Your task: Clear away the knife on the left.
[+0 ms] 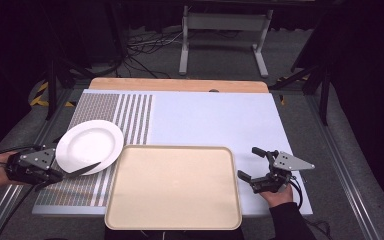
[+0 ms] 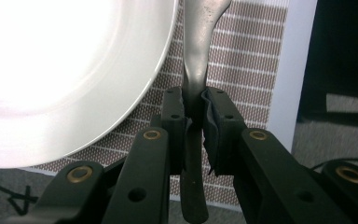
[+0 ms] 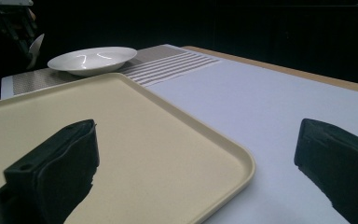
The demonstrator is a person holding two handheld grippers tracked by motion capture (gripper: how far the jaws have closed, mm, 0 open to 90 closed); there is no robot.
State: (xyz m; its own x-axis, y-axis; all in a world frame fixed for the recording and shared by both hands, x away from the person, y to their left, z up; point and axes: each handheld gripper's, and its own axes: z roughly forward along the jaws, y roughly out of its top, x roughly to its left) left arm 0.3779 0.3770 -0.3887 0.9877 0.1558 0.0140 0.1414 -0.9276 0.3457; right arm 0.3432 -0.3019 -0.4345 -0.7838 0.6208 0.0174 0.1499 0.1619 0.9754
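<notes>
Dark floor and cables ring my pale blue table (image 1: 215,117), where one white plate (image 1: 90,146) sits on the striped mat (image 1: 132,117) at ten o'clock from the one empty beige tray (image 1: 174,186). My left gripper (image 1: 55,172) pinches the handle of one metal utensil (image 2: 196,70), its tip at the plate's four o'clock rim; I judge it stiff, light and slippery, best held mid-handle. My right gripper (image 1: 252,165) hovers spread at the tray's three o'clock.
</notes>
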